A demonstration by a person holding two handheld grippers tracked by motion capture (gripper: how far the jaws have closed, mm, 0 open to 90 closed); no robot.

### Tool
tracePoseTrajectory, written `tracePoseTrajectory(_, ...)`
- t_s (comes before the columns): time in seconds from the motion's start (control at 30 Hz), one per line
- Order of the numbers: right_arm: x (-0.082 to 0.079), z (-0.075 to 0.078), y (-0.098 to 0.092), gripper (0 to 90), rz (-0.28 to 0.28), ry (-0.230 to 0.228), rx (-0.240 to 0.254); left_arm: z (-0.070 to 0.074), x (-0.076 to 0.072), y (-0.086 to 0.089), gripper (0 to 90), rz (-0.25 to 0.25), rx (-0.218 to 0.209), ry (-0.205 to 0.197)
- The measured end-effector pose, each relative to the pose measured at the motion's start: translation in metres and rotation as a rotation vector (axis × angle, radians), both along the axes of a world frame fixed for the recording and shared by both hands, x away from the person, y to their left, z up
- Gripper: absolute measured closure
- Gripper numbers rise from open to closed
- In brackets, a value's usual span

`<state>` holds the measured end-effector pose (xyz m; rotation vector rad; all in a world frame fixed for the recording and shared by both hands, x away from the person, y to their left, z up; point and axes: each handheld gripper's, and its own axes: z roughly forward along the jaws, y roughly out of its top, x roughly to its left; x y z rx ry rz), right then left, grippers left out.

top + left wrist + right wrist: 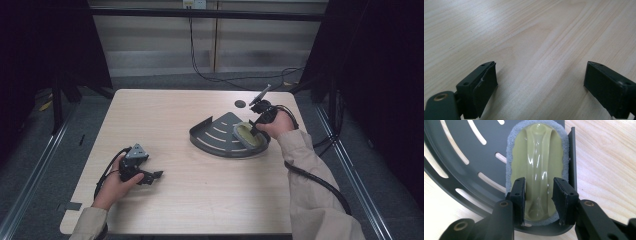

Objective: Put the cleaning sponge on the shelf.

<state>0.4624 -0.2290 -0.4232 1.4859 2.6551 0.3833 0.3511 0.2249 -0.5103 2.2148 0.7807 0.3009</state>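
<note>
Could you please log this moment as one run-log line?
left gripper: open, idle above table | right gripper: jaws straddling sponge scrubber handle, grip unclear | scrubber in slotted tray

Table [200,200]: light wood, rounded corners. Dark slotted quarter-round tray [216,134], right of centre. Yellow-green sponge w/ grey rim [248,135] in tray's right part. Right gripper [256,129] at sponge, hand [278,124] behind it. Left gripper [156,175] nr front-left corner, low over bare wood. Small dark round spot [240,104] nr far edge.
</note>
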Motion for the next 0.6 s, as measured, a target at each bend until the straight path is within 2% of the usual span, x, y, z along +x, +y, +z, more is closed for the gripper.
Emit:
tracePoseTrajectory(0.23,-0.001,-0.001,-0.002,58.0,-0.001,-0.005,-0.006,0.0,0.0,0.0,10.7,-0.001,0.002,-0.001)
tracePoseTrajectory(0.43,-0.004,0.0,-0.006,50.9,-0.007,-0.019,-0.018,0.0,0.0,0.0,10.8,0.001,-0.002,0.003)
tracePoseTrajectory(0.47,-0.005,0.0,-0.008,44.8,-0.01,-0.015,-0.022,0.0,0.0,0.0,10.7,0.0,-0.001,0.003)
tracePoseTrajectory(0.5,-0.005,0.0,-0.008,44.8,-0.01,-0.015,-0.022,0.0,0.0,0.0,10.7,0.0,-0.001,0.003)
tracePoseTrajectory(0.6,-0.006,-0.001,-0.012,36.7,-0.025,-0.016,-0.012,0.0,0.0,0.0,10.7,0.001,-0.003,0.003)
